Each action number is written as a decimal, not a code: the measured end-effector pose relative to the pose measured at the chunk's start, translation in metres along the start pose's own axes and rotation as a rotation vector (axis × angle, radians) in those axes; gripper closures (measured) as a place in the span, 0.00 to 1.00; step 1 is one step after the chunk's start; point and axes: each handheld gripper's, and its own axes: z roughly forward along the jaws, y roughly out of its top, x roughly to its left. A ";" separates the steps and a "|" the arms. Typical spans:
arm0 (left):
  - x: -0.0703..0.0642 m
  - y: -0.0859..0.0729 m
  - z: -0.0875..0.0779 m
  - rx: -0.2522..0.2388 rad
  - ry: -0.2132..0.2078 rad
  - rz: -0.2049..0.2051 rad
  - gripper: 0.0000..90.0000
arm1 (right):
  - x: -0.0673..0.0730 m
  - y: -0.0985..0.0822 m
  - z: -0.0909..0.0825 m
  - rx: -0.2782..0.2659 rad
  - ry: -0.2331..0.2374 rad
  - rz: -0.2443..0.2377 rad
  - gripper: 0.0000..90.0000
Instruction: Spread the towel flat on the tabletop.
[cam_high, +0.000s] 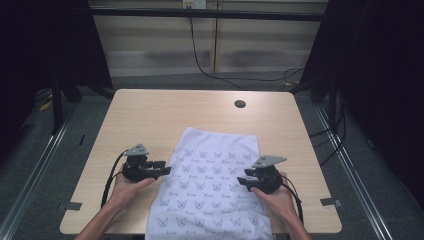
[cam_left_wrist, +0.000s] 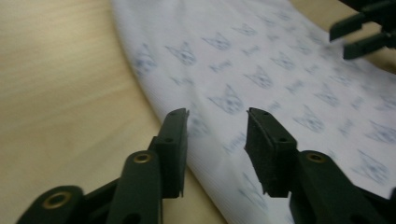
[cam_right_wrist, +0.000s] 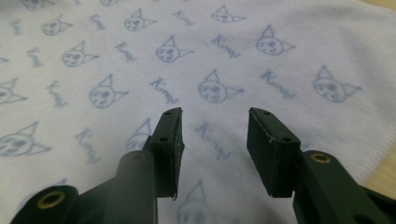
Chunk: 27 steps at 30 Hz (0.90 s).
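A white cloth (cam_high: 212, 185) printed with small blue cat faces lies flat on the wooden table (cam_high: 150, 115), and its near end reaches the front edge. My left gripper (cam_high: 167, 170) lies at the cloth's left edge, pointing right, jaws open with nothing between them. In the left gripper view the jaws (cam_left_wrist: 217, 116) stand apart over the cloth's edge (cam_left_wrist: 280, 70), and the other gripper (cam_left_wrist: 364, 32) shows at the top right. My right gripper (cam_high: 240, 181) lies on the cloth's right side, pointing left, open. In the right gripper view its jaws (cam_right_wrist: 215, 116) hover just above the printed cloth (cam_right_wrist: 187, 56).
A round black cable hole (cam_high: 240, 104) sits near the table's far edge. A black cable (cam_high: 200, 60) hangs down the wall behind the table. Bare wood lies to the left and beyond the cloth. Tape marks (cam_high: 330, 202) sit at the front corners.
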 end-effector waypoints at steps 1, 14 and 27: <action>0.002 0.002 0.005 0.004 0.009 -0.008 0.62 | 0.001 0.000 0.004 0.017 -0.007 -0.008 0.65; -0.041 0.003 0.028 0.100 -0.052 0.165 0.97 | 0.017 -0.020 -0.012 0.021 0.009 -0.034 0.89; -0.104 -0.003 0.040 0.165 -0.271 0.289 0.78 | 0.028 -0.031 -0.023 0.019 0.020 -0.048 0.87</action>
